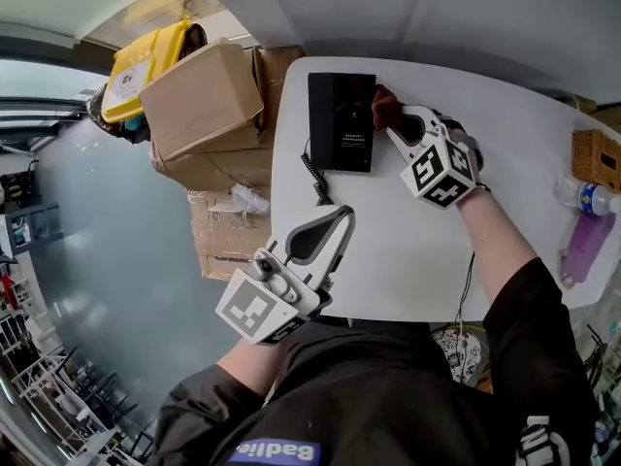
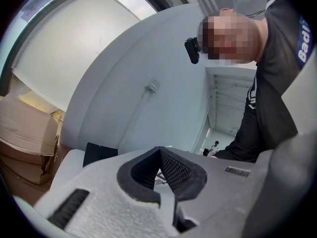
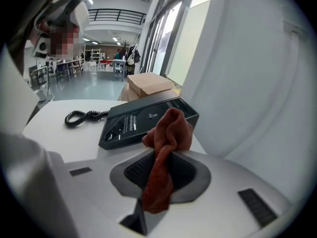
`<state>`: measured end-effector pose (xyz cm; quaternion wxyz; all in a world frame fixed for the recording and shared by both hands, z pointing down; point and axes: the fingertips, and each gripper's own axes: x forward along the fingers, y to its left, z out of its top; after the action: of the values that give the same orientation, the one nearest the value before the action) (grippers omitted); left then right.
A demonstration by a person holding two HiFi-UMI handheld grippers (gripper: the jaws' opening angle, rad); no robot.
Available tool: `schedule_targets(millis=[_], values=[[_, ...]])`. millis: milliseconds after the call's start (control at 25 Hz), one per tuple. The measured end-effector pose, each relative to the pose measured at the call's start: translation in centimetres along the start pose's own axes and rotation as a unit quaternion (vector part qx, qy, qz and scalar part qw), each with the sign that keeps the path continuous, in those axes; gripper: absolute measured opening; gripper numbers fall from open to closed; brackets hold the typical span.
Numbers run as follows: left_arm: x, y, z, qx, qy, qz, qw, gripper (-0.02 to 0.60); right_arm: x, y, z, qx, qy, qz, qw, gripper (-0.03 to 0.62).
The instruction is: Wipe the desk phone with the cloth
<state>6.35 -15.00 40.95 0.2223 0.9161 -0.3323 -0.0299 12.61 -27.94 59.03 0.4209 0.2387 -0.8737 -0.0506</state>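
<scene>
The black desk phone [image 1: 340, 119] lies flat at the far side of the white table [image 1: 388, 250], its coiled cord [image 1: 315, 178] trailing toward me. My right gripper [image 1: 391, 127] is at the phone's right edge, shut on a rust-red cloth [image 1: 384, 105]. In the right gripper view the cloth [image 3: 166, 133] bunches up out of the closed jaws, just short of the phone [image 3: 143, 118]. My left gripper [image 1: 337, 223] hovers over the table's near left part, shut and empty. From the left gripper [image 2: 161, 155] view only a dark corner of the phone [image 2: 99, 153] shows.
Cardboard boxes [image 1: 204, 95] and a yellow bin [image 1: 146, 61] stand off the table's left edge. On the right end of the table are a brown box [image 1: 594, 158], a water bottle [image 1: 582, 194] and a purple object [image 1: 587, 246]. A white wall runs behind the phone.
</scene>
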Motion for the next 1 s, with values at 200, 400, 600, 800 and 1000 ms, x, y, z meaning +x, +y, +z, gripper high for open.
schedule_targets(millis=[200,400,600,800,1000], values=[[-0.4,-0.8,-0.1,-0.009,-0.001,-0.006,0.9999,0.003,-0.7,3.9,-0.9,-0.030,0.018,0.018,0.999,0.080],[-1.2,-2.1,-0.6,-0.008,0.002,-0.018,0.9998,0.003,-1.3,7.9,-1.8,-0.058,0.038,0.040,0.997,0.080],[-1.9,-3.5,-0.6,-0.002,-0.006,-0.031,0.9995,0.003,-2.3,10.5,-2.1,-0.065,0.049,0.061,0.995,0.081],[-2.7,-4.0,-0.2,0.002,-0.001,-0.031,0.9995,0.003,-4.8,6.0,-1.3,-0.032,0.043,0.028,0.998,0.080],[-3.2,-3.7,1.9,0.012,-0.014,-0.021,0.9996,0.003,-6.4,-3.7,1.7,0.005,0.035,-0.025,0.999,0.080]])
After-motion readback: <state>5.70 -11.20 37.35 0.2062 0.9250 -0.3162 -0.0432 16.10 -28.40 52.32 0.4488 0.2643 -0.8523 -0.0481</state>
